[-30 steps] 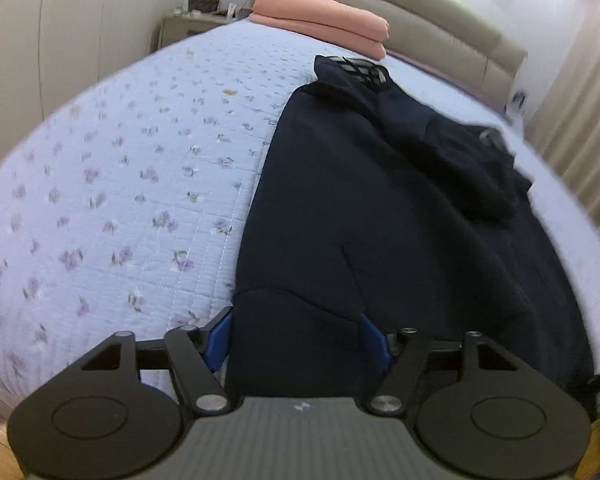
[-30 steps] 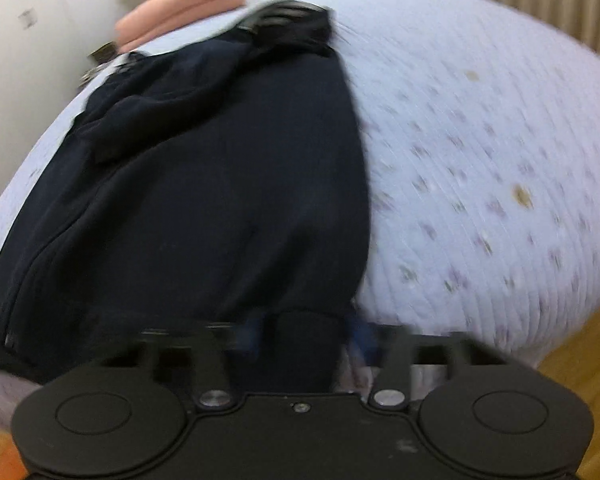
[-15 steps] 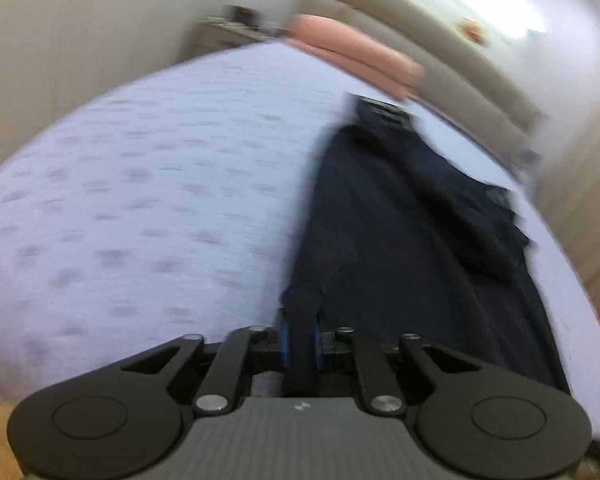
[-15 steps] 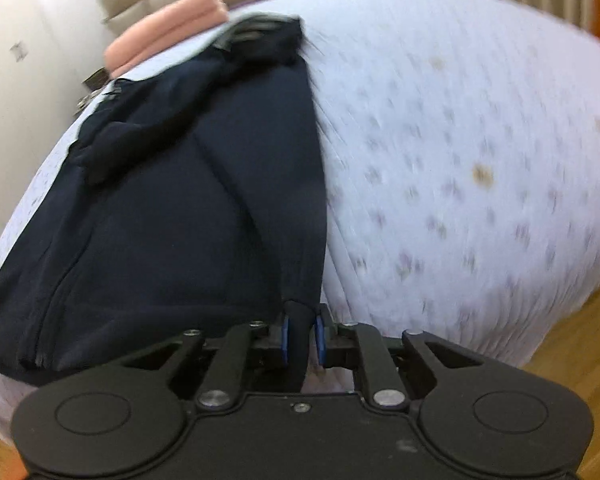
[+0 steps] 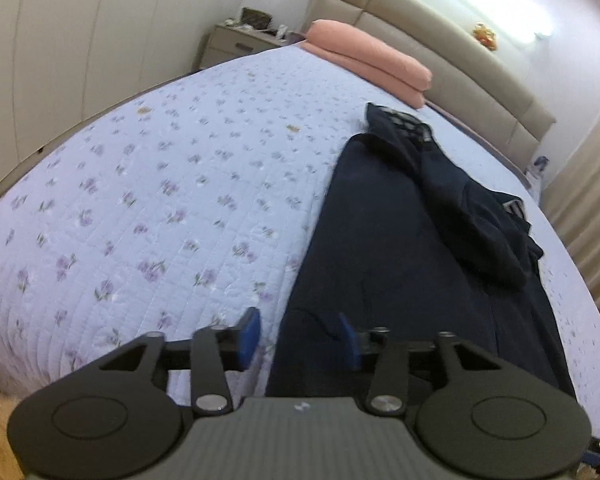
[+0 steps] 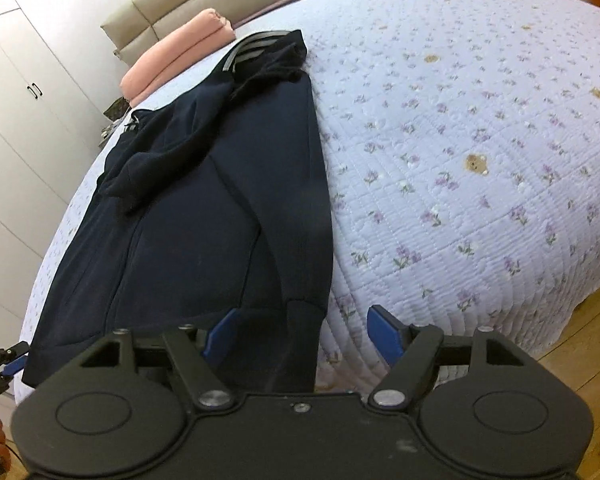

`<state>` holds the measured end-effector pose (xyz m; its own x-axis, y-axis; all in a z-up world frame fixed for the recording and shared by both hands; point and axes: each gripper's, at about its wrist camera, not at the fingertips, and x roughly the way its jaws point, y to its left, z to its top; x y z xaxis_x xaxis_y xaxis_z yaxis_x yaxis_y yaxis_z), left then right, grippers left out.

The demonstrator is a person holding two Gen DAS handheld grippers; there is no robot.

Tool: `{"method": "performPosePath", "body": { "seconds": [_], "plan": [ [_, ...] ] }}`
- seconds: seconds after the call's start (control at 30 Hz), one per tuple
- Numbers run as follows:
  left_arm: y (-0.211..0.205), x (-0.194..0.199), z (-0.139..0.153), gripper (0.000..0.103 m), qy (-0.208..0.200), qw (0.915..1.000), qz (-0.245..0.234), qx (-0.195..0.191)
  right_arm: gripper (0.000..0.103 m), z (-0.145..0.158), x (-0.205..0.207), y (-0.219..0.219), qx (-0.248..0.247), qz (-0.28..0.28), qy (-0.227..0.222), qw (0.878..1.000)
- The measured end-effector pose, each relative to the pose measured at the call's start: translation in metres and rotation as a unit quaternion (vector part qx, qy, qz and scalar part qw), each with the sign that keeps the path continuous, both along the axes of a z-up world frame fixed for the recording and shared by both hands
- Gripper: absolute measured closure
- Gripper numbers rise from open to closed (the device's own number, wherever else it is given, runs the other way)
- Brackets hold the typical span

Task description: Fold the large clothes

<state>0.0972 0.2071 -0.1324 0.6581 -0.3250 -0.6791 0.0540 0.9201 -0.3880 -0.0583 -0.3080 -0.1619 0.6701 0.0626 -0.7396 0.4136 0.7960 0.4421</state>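
Note:
A dark navy hooded jacket [image 5: 400,240] lies lengthwise on the bed, its striped hood end far and its hem at the near edge; it also shows in the right wrist view [image 6: 220,184]. My left gripper [image 5: 298,338] is open, its blue pads [image 5: 249,334] apart over the hem's left corner, holding nothing. My right gripper [image 6: 302,334] is open over the hem's right corner, with the cloth lying loose between the spread fingers [image 6: 384,332].
The bed's quilted lilac floral cover [image 5: 160,208] spreads wide on both sides of the jacket. Folded pink bedding [image 5: 372,60] lies by the beige headboard [image 5: 440,44]. A nightstand [image 5: 236,40] and white wardrobes [image 6: 16,112] stand beyond. Wood floor [image 6: 572,332] lies at the bed's foot.
Half a second ago both grippers were shut on the jacket's hem corners. Both have now opened and let the hem go; the jacket lies stretched out on the bed.

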Motion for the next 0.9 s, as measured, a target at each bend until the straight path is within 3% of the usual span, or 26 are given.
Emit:
{"method": "performPosePath", "body": {
  "seconds": [0.07,0.17,0.23,0.27,0.3,0.43,0.6,0.77,0.9],
  "plan": [
    [0.001,0.0,-0.007,0.04,0.014,0.9999,0.0,-0.007,0.017,-0.008,0.005,0.001,0.016,0.01,0.014,1.0],
    [0.0,-0.003,-0.015,0.039,0.016,0.9997,-0.002,-0.02,0.021,-0.02,0.01,0.008,0.049,0.025,0.024,0.998],
    [-0.004,-0.002,-0.017,0.053,0.017,0.9996,-0.016,-0.018,0.068,-0.024,0.011,0.013,0.065,0.029,0.02,0.997],
    [-0.005,-0.001,-0.018,0.086,0.022,0.9993,-0.024,-0.018,0.094,-0.024,0.013,0.015,0.065,0.028,0.028,0.997],
    [-0.006,0.001,-0.02,0.096,0.029,0.9988,-0.033,-0.021,0.094,-0.022,0.013,0.017,0.056,0.027,0.026,0.998],
    [-0.009,-0.006,-0.01,0.097,0.001,0.9993,-0.029,-0.023,0.095,0.009,0.005,0.017,0.035,0.027,-0.019,0.999],
    [-0.015,-0.008,0.03,0.097,-0.063,0.9968,-0.025,-0.043,0.095,0.055,0.008,0.01,0.001,0.026,-0.075,0.997],
    [-0.034,0.016,0.061,0.097,-0.113,0.9924,-0.018,-0.044,0.095,0.084,0.039,-0.003,-0.024,0.024,-0.122,0.992],
    [-0.056,0.058,0.073,0.097,-0.138,0.9891,-0.003,-0.051,0.096,0.093,0.084,-0.019,-0.04,0.016,-0.151,0.988]
  ]
}}
